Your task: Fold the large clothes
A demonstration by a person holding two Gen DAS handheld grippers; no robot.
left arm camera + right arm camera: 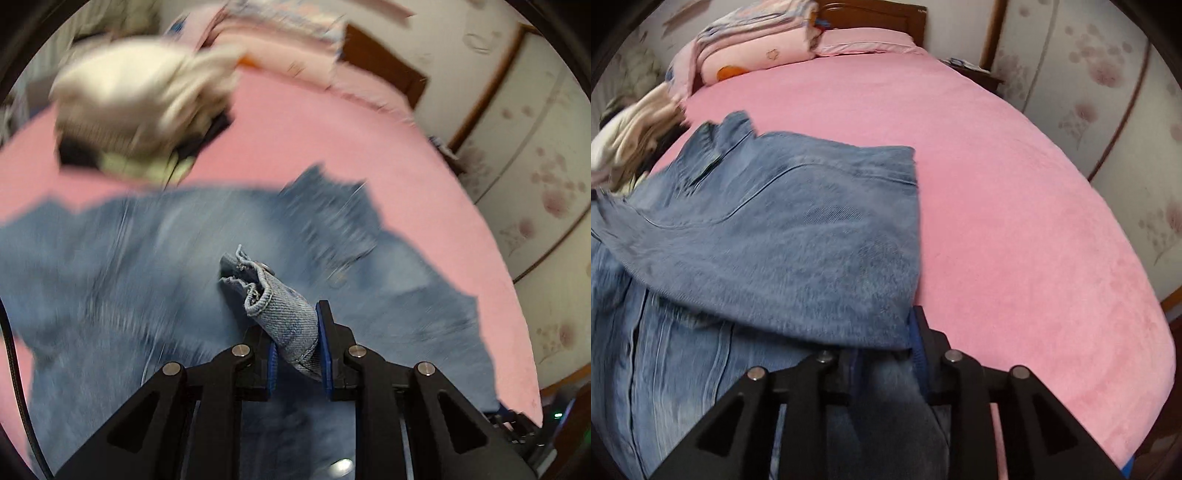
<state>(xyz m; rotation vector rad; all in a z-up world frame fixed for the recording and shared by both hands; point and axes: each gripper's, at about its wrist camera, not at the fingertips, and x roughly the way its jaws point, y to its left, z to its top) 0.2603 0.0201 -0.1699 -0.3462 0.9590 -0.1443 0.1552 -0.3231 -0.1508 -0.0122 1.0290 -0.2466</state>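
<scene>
Left wrist view first: nearest the lens, the left gripper (297,345) is clamped narrow on a bunched corner of the denim jacket (184,280), and the blue pads (325,350) press on that fold from both sides. The pinched piece sticks out past the fingertips, its stitched hem curled and a metal button (265,265) showing at its end. Below and beyond it the rest of the jacket is spread across the pink bed sheet (314,140), heavily blurred. Farther back, a pile of cream and black clothes (140,103) sits on the sheet, also smeared. Behind that lie folded pink bedding (280,48) and a brown wooden headboard (384,62), with a floral wardrobe door (546,192) off to the right.

From the right wrist view, the right gripper (882,369) has a thick edge of the denim jacket (798,236) between its fingers. The cloth covers the left finger, so whether the pads actually press on it cannot be told. The jacket's near flap is lifted over its front placket, and it occupies the left half of the bed sheet (1015,203). The right half of the sheet is bare. At the far end are a pink pillow (864,42), stacked bedding (753,48) and the headboard (879,14).
</scene>
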